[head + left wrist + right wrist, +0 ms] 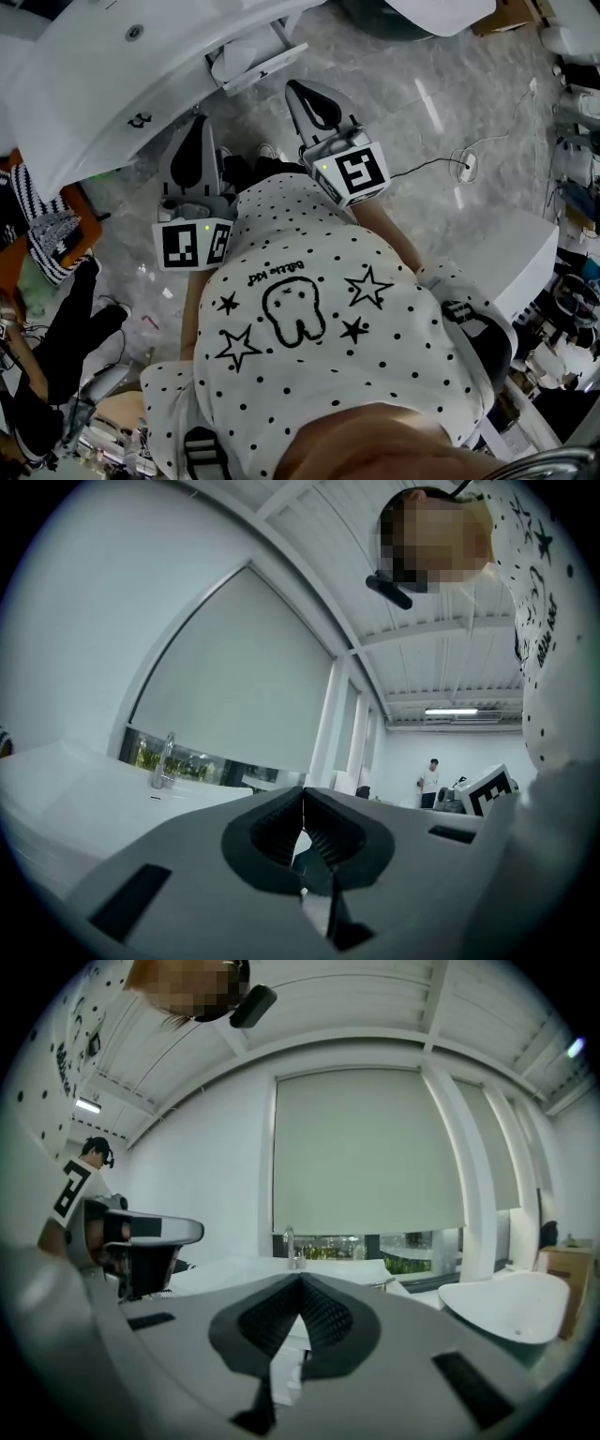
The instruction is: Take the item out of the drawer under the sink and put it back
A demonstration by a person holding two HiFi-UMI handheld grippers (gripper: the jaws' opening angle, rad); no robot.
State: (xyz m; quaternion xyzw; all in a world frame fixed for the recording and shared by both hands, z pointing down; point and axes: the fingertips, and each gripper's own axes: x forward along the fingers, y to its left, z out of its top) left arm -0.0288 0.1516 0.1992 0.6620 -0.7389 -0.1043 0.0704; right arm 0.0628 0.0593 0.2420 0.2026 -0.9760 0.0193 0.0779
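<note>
The white sink (84, 94) stands at the upper left of the head view, and its chrome tap (163, 761) also shows as the tap (290, 1244) in the right gripper view. A white drawer-like part (251, 64) juts out below the sink's edge. My left gripper (200, 127) (303, 791) is held level in front of the sink, its jaws together with nothing in them. My right gripper (298, 91) (300, 1281) is just to its right, also shut and empty. No item from the drawer is in view. Each gripper view catches the other gripper at its edge.
The floor is grey marble, with a cable and plug (466, 169) lying on it at the right. A white unit (511, 258) stands at the right, and a white basin (506, 1307) is further off. Orange-and-black clutter (56, 234) sits at the left. A person (430, 780) stands far off.
</note>
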